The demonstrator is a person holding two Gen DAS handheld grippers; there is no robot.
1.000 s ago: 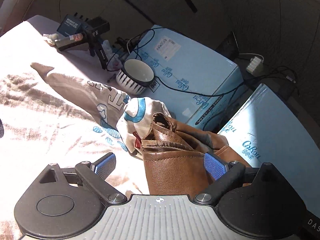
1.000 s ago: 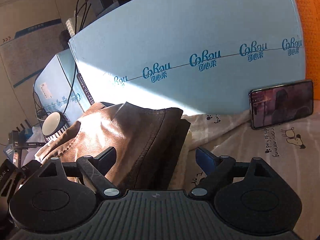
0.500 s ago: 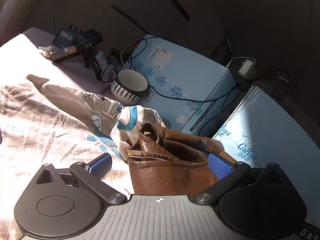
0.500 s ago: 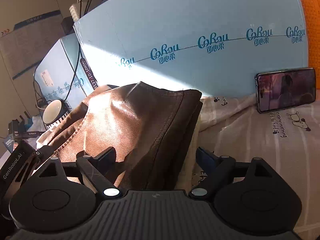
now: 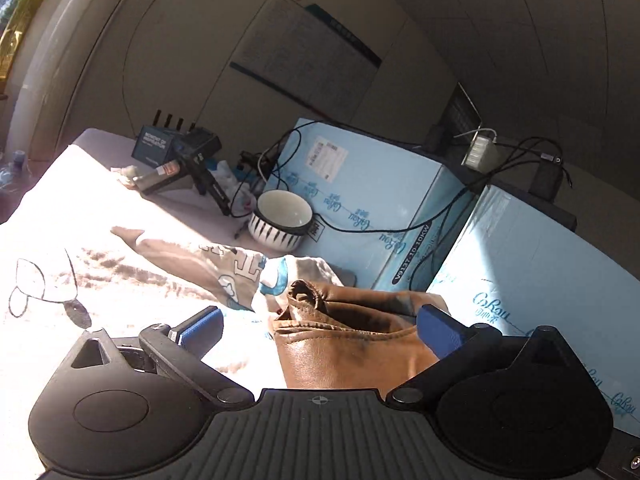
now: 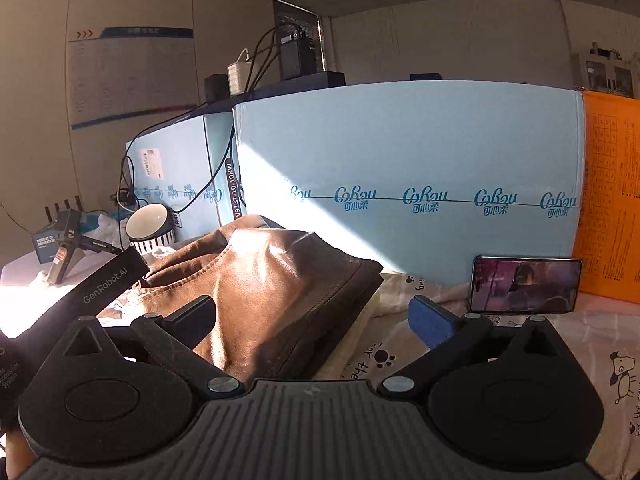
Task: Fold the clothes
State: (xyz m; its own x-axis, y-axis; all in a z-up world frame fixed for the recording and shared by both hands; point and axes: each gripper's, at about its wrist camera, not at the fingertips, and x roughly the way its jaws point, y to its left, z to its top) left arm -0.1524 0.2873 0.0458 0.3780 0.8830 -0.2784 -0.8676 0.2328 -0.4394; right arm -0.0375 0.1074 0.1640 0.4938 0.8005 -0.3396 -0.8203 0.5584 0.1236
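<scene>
A brown leather-like garment (image 5: 352,344) lies folded on the bed, also in the right wrist view (image 6: 276,292). My left gripper (image 5: 320,328) is open, its blue pads spread on either side of the garment's bunched end, not gripping it. My right gripper (image 6: 312,316) is open, straddling the garment's near corner. A white and grey shirt with blue letters (image 5: 224,268) lies crumpled behind the brown garment. The left gripper's body (image 6: 108,284) shows at the left of the right wrist view.
Light blue cartons (image 5: 360,196) (image 6: 400,168) stand along the far side. A striped bowl (image 5: 280,220) sits by them, with cables and small boxes (image 5: 160,148). A phone (image 6: 524,284) leans against the carton. The printed bedsheet (image 6: 560,360) spreads to the right.
Both grippers have pulled back and tilted upward, so more wall shows. The brown garment sits lower in both views. Jaws stay open.
</scene>
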